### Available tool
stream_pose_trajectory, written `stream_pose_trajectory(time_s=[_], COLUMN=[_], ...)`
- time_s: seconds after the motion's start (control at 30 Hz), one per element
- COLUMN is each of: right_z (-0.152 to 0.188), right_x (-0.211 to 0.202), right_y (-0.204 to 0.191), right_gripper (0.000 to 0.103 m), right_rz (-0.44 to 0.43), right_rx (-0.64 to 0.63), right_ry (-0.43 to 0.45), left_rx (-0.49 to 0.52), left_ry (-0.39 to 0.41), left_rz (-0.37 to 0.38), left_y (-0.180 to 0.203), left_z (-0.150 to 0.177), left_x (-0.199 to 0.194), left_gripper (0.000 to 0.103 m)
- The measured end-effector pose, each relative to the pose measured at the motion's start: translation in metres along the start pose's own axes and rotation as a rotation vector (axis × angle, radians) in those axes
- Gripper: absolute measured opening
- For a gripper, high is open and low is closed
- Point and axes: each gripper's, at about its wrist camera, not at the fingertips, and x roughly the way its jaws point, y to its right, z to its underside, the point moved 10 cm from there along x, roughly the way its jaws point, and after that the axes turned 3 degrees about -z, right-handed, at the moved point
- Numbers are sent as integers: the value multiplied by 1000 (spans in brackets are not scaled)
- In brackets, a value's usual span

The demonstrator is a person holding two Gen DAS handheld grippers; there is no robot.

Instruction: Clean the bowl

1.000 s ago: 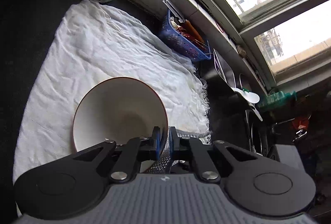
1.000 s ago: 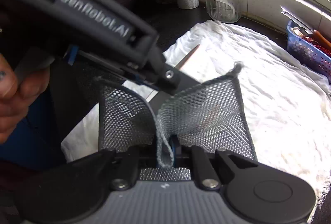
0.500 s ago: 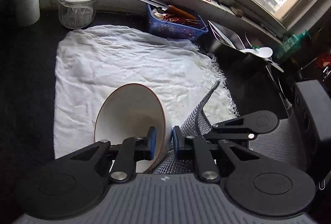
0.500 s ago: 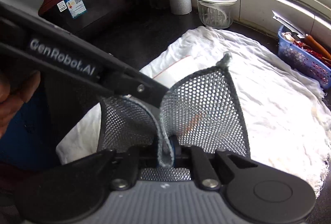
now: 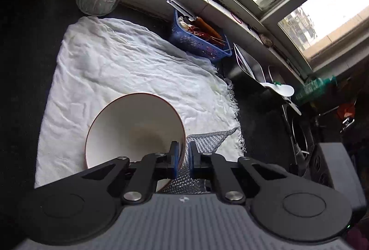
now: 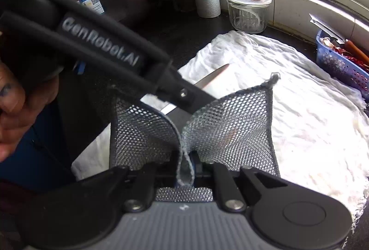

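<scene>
Your left gripper [image 5: 183,158] was clamped on the rim of the bowl [image 5: 131,125], one finger inside and one outside, at about 5 o'clock on the rim in the left wrist view. The bowl was tipped up above the white cloth [image 5: 129,65], its mouth facing the camera. Your right gripper [image 6: 188,165] pinched a fold of the grey mesh scrubber [image 6: 221,125], which fanned out in front of it and sat against the bowl's outer wall, just beside the left fingers.

The bowl looked like glazed ceramic: stiff, fairly heavy, slick and breakable, so a thin-rim pinch could slip or twist under scrubbing pressure. You would probably have done better pressing lightly, with the wall seated deep between the pads. The mesh was limp and light; held by its fold, it would bend around the curve.
</scene>
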Motion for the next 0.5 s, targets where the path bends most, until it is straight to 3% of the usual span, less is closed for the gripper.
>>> stream_pose_trajectory(time_s=[0.07,0.13,0.2,0.3,0.4,0.5], right_z=[2,4,3,1,-2,-3], right_x=[6,12,14,11,3,-2], right_y=[-7,-17,-16,-1,15,22], right_gripper=[10,10,10,10,10,10], right_rz=[-22,-37,-34,-7,24,48], right_rx=[13,-3,-1,36,58,44], right_ry=[-2,-10,-10,10,28,33], left_rx=[-114,-113,-25,239,413,470], left_ry=[32,35,4,-29,-85,-110], left_rz=[26,22,-22,-137,-193,-206], left_y=[-6,-6,-3,6,11,12], left_z=[-3,-4,-3,2,9,11], left_x=[2,4,5,1,0,3], left_gripper=[7,7,7,11,14,15])
